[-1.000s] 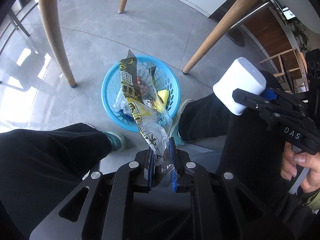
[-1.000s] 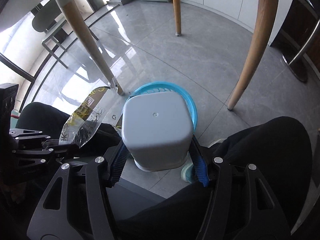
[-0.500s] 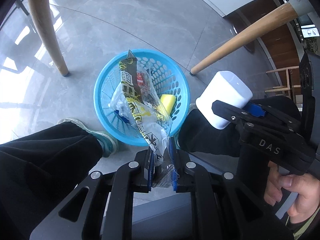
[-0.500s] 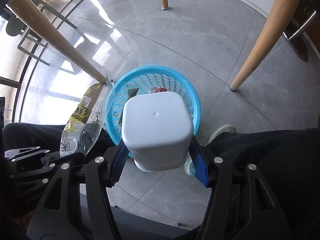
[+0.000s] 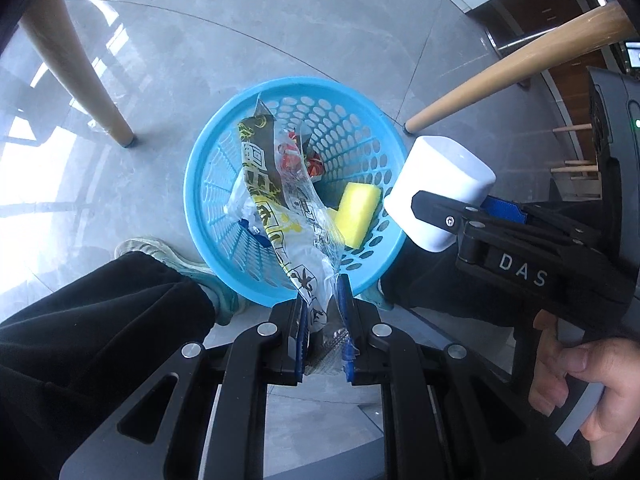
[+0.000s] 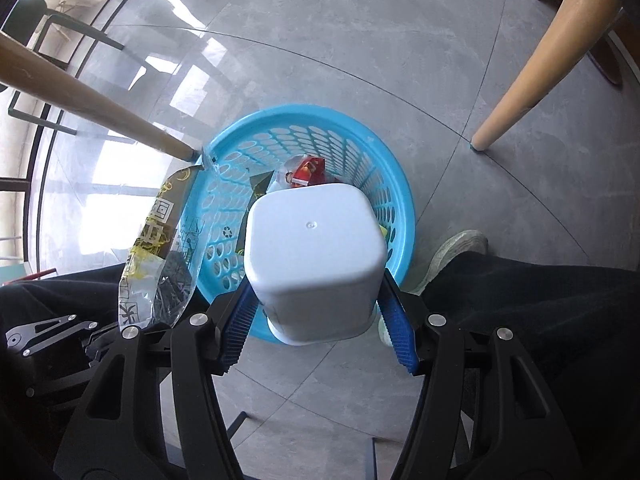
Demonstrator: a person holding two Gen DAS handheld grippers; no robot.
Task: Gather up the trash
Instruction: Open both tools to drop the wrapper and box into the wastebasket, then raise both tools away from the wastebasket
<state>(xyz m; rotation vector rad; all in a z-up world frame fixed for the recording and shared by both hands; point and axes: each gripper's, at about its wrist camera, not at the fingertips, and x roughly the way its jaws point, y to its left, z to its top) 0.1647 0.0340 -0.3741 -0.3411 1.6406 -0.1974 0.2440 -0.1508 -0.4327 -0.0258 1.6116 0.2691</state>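
grey tiled floor (image 5: 328,32), glossy, window glare at left. three pale wooden legs (image 5: 516,64) stand on it around the work spot; what they carry is out of frame.

person seated, black trousers (image 5: 100,320), light shoes (image 6: 460,252) planted either side of the basket.

round blue perforated basket (image 5: 360,148) sits on the floor between the feet. inside it: a yellow sponge (image 5: 358,210) against the right wall in the left wrist view, a red printed wrapper (image 5: 294,156) toward the far side, and some clear and white crumpled film lower left, details too small to read.

white square-sided cup (image 6: 316,256), inverted so its base faces the right wrist camera. right tongs (image 6: 318,320) are clenched on it, blue pads pressing opposite sides near the rim end. in the right wrist view it hangs above the basket opening; in the left wrist view it appears at the basket's right rim, above it. a bare hand (image 5: 580,384) grips the right tool's handle.

clear plastic wrapper (image 5: 288,216) with yellow and dark print, long and crinkled. left tongs (image 5: 322,320) are clamped tight on its lower end, pads nearly together with only film between. the free end points out over the basket mouth in the left wrist view, and lies across the left rim in the right wrist view; whether it touches the rim i cannot tell.
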